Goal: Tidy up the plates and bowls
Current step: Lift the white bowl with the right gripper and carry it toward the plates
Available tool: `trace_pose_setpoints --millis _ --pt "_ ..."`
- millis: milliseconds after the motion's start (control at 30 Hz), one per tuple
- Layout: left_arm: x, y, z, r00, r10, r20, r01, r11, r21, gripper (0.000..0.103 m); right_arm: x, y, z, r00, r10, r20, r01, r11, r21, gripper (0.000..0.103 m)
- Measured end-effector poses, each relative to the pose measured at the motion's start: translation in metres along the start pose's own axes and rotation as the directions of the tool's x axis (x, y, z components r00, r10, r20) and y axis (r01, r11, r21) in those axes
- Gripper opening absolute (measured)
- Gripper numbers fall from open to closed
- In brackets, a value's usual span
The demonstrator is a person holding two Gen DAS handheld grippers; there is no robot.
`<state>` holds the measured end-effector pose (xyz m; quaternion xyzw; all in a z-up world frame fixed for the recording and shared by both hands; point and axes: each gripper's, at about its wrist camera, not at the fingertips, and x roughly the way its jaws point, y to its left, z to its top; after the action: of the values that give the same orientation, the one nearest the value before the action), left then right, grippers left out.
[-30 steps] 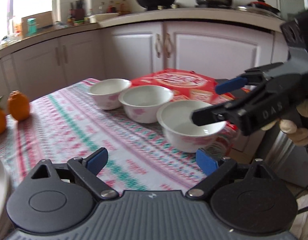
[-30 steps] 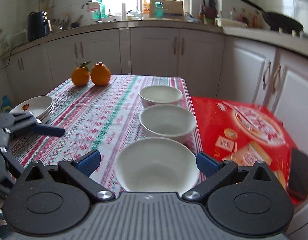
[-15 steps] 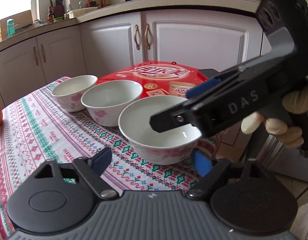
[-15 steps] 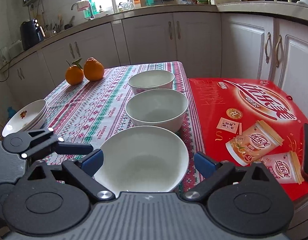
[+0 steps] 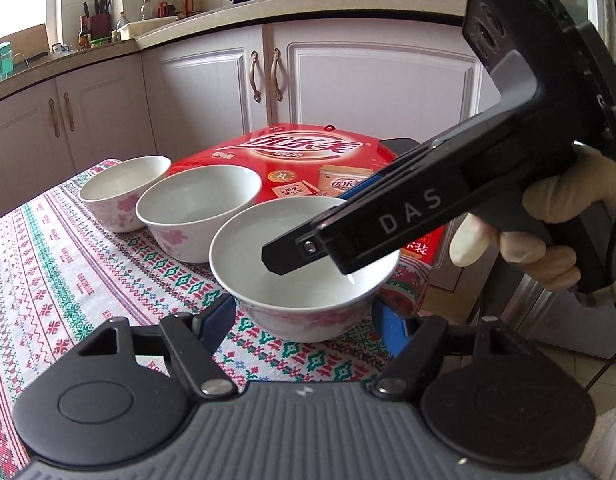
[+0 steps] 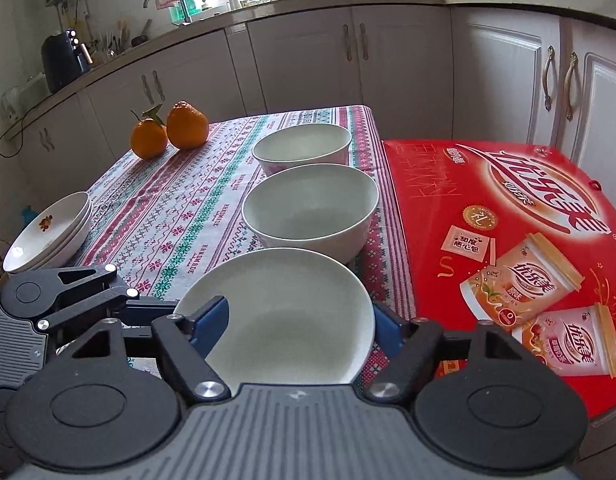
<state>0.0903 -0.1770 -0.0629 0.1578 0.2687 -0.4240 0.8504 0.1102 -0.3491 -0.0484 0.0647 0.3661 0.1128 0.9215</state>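
Three white bowls with pink flowers stand in a row on the patterned tablecloth: far bowl [image 6: 302, 146], middle bowl [image 6: 310, 208] and nearest bowl [image 6: 284, 312] [image 5: 304, 272]. My right gripper [image 6: 298, 324] is closing, and its blue pads meet the nearest bowl's rim on either side. In the left wrist view it [image 5: 312, 228] reaches across that bowl from the right, held by a gloved hand [image 5: 548, 216]. My left gripper [image 5: 304, 316] is closing too. Its pads sit low beside the same bowl's wall, seemingly just off it. One left finger [image 6: 148, 312] shows at the bowl's left.
A stack of white plates [image 6: 48, 236] sits at the table's left edge. Two oranges [image 6: 168, 132] lie at the far left. A big red gift box [image 6: 508, 240] lies right of the bowls. White cabinets and a worktop stand behind.
Both grippers have moved in around the nearest bowl and their jaws have narrowed. The right gripper has come down across the bowl. The bowls have not shifted.
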Motion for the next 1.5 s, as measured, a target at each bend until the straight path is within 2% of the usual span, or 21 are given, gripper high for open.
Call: trace_pose_setpoints --millis 667,967,1500 --pt "-0.009 0.005 -0.001 1.000 0.004 -0.012 -0.003 1.000 0.001 0.074 -0.002 0.008 0.003 1.000 0.022 -0.015 -0.022 1.000 0.002 0.078" --pt "-0.032 0.021 -0.011 0.999 0.042 -0.017 -0.042 0.999 -0.017 0.074 0.004 0.036 0.011 0.997 0.073 -0.014 -0.073 0.997 -0.026 0.078" --pt "-0.069 0.064 -0.035 0.987 0.153 -0.047 -0.157 0.984 -0.087 0.074 0.039 0.103 0.030 0.981 0.186 -0.053 -0.192 0.971 -0.142 0.078"
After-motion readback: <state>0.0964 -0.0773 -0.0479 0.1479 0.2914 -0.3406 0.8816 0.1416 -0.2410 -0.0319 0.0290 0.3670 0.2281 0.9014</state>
